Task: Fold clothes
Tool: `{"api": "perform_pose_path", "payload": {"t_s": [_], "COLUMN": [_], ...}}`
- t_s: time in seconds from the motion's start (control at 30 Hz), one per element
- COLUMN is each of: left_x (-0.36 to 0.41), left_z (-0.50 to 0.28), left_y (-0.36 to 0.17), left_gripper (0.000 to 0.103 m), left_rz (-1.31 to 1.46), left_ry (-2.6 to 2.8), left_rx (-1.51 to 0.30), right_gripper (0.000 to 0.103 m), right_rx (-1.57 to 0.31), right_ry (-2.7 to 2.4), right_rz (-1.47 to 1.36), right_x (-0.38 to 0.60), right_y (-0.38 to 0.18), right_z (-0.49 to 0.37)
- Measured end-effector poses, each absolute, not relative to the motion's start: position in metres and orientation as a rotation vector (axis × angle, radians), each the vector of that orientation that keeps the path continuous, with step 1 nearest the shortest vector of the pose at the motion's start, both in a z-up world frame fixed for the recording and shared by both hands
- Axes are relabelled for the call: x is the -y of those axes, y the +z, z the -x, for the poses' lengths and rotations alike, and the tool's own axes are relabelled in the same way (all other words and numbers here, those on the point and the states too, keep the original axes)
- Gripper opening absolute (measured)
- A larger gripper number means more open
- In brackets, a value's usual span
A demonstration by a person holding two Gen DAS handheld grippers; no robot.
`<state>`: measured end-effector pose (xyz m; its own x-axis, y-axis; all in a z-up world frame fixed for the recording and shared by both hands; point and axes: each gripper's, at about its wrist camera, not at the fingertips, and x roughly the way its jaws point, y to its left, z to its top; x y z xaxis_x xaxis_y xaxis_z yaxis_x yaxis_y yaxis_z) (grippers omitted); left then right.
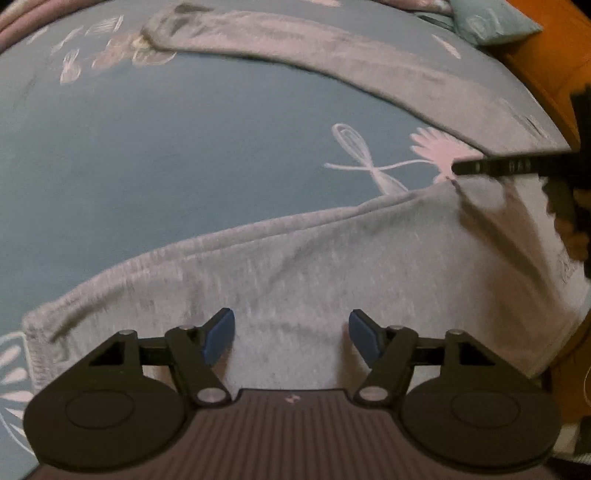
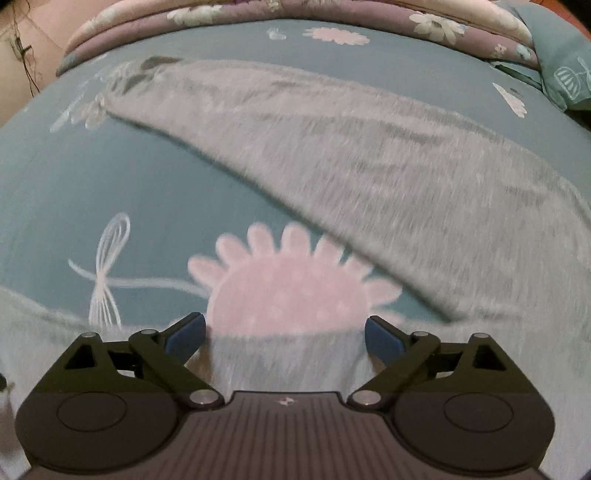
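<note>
Grey marled jersey, a soft pair of trousers (image 1: 332, 251), lies spread on the bed, its two legs splayed apart: one leg crosses the left wrist view from 9 o'clock to 3 o'clock, the other arcs away toward 12 o'clock, ending in a darker cuff near 11 o'clock. Between the legs shows a teal cotton bedsheet (image 1: 166, 147) printed with pink flowers and white dragonfly outlines.

The left gripper (image 1: 291, 332) hovers over the nearer leg, blue pads spread apart, cloth beneath them but nothing pinched. The right gripper (image 2: 284, 336) stands wide, released, with a fold of grey cloth rising between the pads, which do not press it; just past it, at 12 o'clock, sits a large pink flower print (image 2: 288, 291). Its black finger reaches into the left wrist view at 3 o'clock.

Farther off, at 12 o'clock in the right wrist view, a mauve floral quilt (image 2: 295, 11) lies bunched along the bed's far edge, with a teal pillow (image 2: 565, 62) at 2 o'clock.
</note>
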<state>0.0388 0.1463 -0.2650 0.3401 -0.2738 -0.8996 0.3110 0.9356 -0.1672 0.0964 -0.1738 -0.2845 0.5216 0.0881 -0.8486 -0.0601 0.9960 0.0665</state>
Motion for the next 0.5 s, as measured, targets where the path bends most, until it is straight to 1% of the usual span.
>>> {"api": "perform_pose_path", "payload": {"t_s": [0.07,0.2,0.37,0.4,0.47,0.5], "left_x": [-0.140,-0.123,-0.130,-0.132,-0.134,-0.136], "left_z": [-0.030,-0.003,0.026,0.033,0.043,0.048], "left_y": [-0.256,-0.260,-0.281,-0.281,-0.284,-0.284], "left_gripper": [0.070,0.070,0.070,0.074,0.078,0.082], "left_rz": [-0.053,-0.164,-0.185,-0.200,-0.230,-0.231], "left_ry": [-0.442,-0.522,-0.472,-0.462,-0.433,-0.425], "left_rx": [-1.148,-1.167,-1.283,-1.275,-1.298,-1.307], "right_gripper": [0.096,0.096,0.096,0.096,0.096,0.096], "right_rx": [-1.007,-1.066,-1.156,-1.169,-1.187,-1.194], "right_ry": [0.066,-0.004,-0.034,-0.029,-0.014,-0.005], "right_rz": [-0.042,-0.072,-0.091,-0.090,-0.095,-0.098], "right_x": [0.186,0.207,0.208,0.204,0.196,0.193], "right_y": [-0.272,-0.263,-0.269,-0.270,-0.272,-0.273], "right_z": [-0.086,-0.053,-0.011,-0.005,0.002,0.004]}}
